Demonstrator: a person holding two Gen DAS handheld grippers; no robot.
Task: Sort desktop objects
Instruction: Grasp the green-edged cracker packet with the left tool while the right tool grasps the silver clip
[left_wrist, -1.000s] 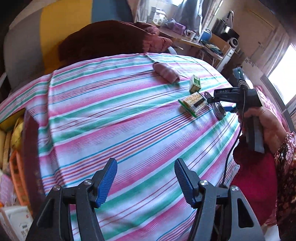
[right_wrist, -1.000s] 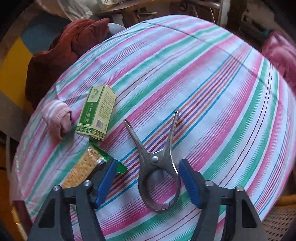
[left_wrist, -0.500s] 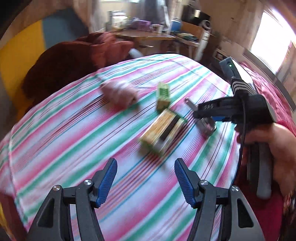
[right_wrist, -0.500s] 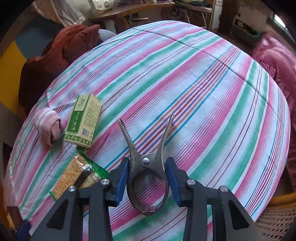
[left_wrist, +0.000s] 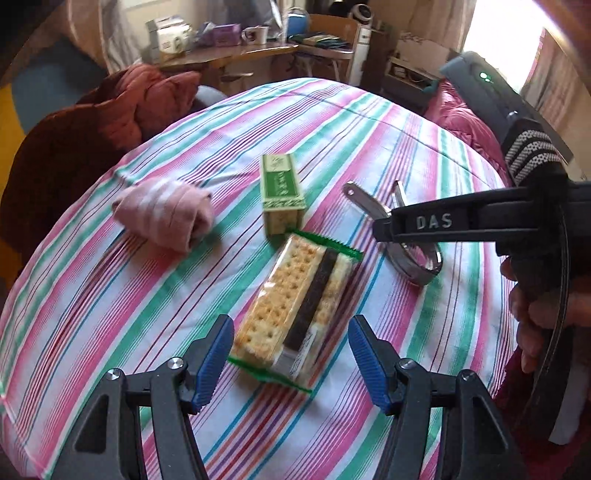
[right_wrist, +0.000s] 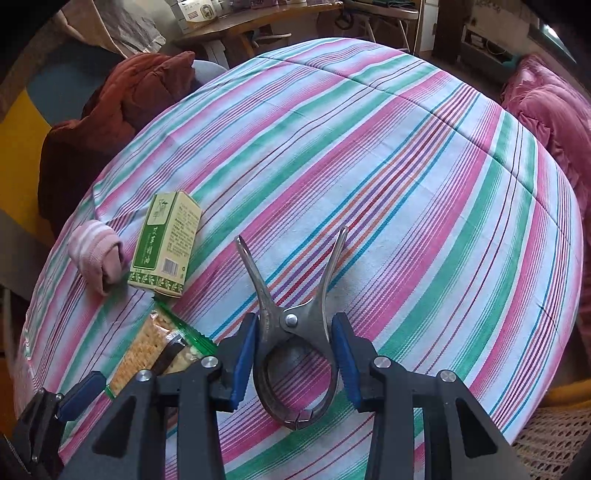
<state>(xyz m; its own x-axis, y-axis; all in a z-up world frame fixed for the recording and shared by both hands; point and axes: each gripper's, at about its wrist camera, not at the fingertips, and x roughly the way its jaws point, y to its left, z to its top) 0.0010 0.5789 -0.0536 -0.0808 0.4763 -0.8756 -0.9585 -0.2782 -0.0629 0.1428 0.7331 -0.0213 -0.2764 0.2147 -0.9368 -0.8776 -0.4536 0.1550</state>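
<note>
On the striped tablecloth (left_wrist: 110, 295) lie a cracker packet (left_wrist: 295, 302), a green box (left_wrist: 281, 192), a rolled pink sock (left_wrist: 166, 214) and a metal clip (left_wrist: 413, 254). My left gripper (left_wrist: 291, 354) is open, its blue pads either side of the near end of the cracker packet. My right gripper (right_wrist: 295, 354) is shut on the metal clip (right_wrist: 295, 332), pads pressing its sides at the pivot. In the right wrist view the green box (right_wrist: 166, 243), the sock (right_wrist: 96, 254) and the cracker packet (right_wrist: 155, 350) lie to the left.
A dark red jacket (left_wrist: 92, 136) is heaped at the table's far left edge. A pink quilt (right_wrist: 554, 99) lies beyond the right edge. A cluttered wooden desk (left_wrist: 229, 51) stands behind. A wicker seat (right_wrist: 554, 443) shows at the bottom right.
My left gripper has swung right and forward until its open pads flank the cracker packet. My right gripper has closed from open onto the metal clip.
</note>
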